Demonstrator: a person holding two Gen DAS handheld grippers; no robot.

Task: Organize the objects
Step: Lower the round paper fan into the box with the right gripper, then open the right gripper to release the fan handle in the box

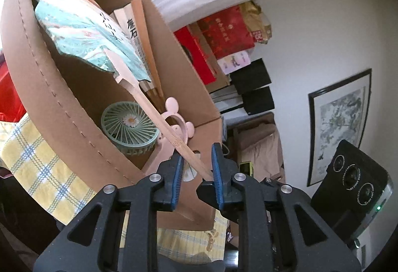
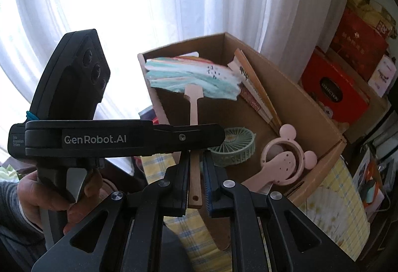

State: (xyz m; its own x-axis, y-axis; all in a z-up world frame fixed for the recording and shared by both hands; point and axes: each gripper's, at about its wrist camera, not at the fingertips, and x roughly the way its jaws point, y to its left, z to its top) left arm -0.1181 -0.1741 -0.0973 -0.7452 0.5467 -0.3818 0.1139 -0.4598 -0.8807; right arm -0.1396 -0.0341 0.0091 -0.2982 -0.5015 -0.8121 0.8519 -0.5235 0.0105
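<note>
Your right gripper [image 2: 196,187] is clamped on the paddle fan [image 2: 192,80] handle's tail, its long axis running up into the cardboard box [image 2: 298,97], while your left gripper [image 1: 197,167] stands slightly apart around that handle.

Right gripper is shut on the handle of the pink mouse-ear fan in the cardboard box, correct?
No. The right gripper is shut on the wooden handle of the painted paddle fan in the cardboard box; the right wrist view shows it.

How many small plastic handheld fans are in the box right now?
2: the green round fan low in the cardboard box, the pink mouse-eared fan beside it. Others may be hidden.
</note>
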